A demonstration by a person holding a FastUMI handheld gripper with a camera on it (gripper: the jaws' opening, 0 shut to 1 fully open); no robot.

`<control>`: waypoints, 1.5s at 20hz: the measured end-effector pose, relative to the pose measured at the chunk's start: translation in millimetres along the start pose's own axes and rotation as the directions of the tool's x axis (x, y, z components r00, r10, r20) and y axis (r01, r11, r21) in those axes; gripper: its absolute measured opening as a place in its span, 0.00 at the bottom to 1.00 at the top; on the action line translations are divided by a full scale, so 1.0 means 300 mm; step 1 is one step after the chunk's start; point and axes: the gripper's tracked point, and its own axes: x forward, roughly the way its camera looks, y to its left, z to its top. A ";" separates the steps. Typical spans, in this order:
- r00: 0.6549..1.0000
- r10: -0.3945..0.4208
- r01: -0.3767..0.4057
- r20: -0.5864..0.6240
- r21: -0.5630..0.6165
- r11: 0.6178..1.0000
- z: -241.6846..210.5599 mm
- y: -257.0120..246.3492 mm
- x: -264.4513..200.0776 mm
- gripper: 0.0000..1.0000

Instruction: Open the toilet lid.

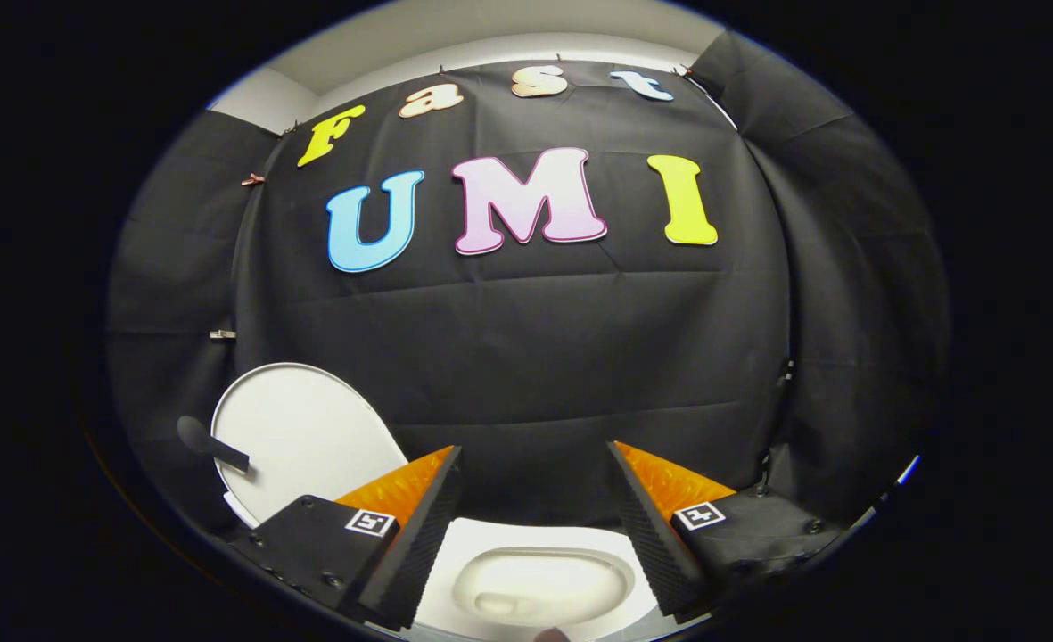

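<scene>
Your gripper is hanging with fingers spread apart, gripping nothing. The toilet lid is standing raised beside the left finger, and the open bowl is showing between them.

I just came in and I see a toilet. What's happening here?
A person is holding a gripper above a white toilet. Its two fingers are spread apart and grip nothing. The toilet lid stands raised, beyond the left finger, with a dark handle sticking out of it. The bowl lies uncovered between the fingers, so the lid looks open.
</scene>
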 end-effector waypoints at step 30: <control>1.000 0.020 -0.019 0.016 -0.021 1.000 0.041 0.034 -0.017 0.98</control>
